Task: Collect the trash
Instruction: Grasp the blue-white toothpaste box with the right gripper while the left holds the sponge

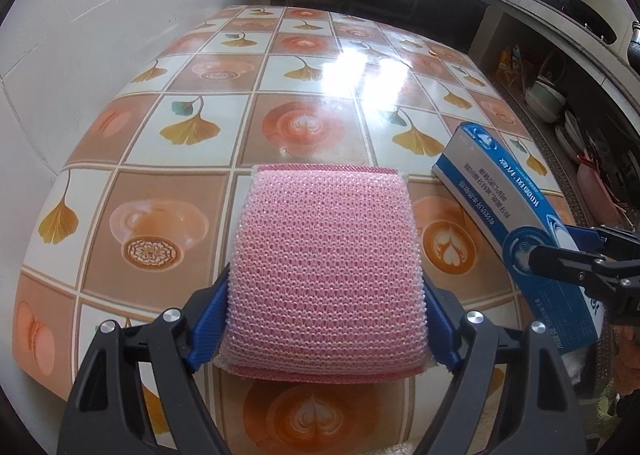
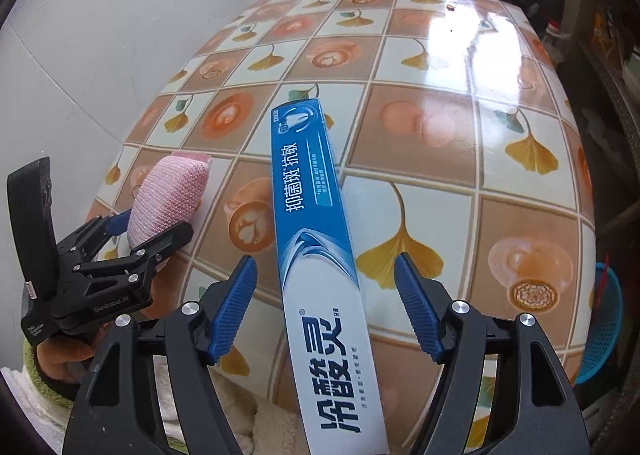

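You were mid-collection w/ both hands busy near the table's (image 1: pixel 224 55) front edge. Your left gripper (image 1: pixel 326 329) was clamped on the pink mesh sponge (image 1: pixel 324 267), blue pads (image 1: pixel 210 319) pressing its two sides, jaws wide because the sponge is wide; it sat low over the table, tho I couldn't tell if it touched. Your right gripper (image 2: pixel 326 305) stood open, pads clear on both sides of the toothpaste box (image 2: pixel 316 223), which ran lengthwise btwn them, gripped by nothing. Looked like the box's far end rested on the table; whether its near end overhung the edge, I couldn't tell.

Next move prob'ly: close on the box squarely across its narrow faces.

Sponge: soft, knobbly netting, squashes easily. Box: long, thin glossy card, stiff but crushable. Tablecloth: slick, shiny, tile-print.
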`<action>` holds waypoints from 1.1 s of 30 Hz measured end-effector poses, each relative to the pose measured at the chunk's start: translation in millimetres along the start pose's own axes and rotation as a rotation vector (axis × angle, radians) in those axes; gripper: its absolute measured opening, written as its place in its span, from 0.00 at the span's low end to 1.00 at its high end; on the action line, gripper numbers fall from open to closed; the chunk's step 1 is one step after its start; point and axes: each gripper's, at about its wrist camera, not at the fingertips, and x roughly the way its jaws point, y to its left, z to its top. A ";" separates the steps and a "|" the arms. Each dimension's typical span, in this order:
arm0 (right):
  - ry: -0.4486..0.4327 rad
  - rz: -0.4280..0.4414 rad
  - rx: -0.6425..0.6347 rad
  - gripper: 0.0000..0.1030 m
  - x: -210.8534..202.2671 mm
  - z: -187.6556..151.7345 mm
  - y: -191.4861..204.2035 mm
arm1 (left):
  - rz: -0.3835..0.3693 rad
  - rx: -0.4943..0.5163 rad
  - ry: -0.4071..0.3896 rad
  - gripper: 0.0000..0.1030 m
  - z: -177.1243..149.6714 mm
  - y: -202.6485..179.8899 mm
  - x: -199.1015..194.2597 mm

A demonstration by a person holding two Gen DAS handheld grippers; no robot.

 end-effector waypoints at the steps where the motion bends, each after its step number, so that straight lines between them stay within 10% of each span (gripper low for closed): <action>1: 0.003 -0.004 -0.008 0.66 1.2 -0.9 1.4 | 0.011 0.011 -0.002 0.78 -2.0 -1.3 0.1; 33: -0.006 -0.037 0.023 0.33 7.7 -3.1 1.1 | 0.073 0.061 -0.026 0.77 -4.6 -4.4 0.2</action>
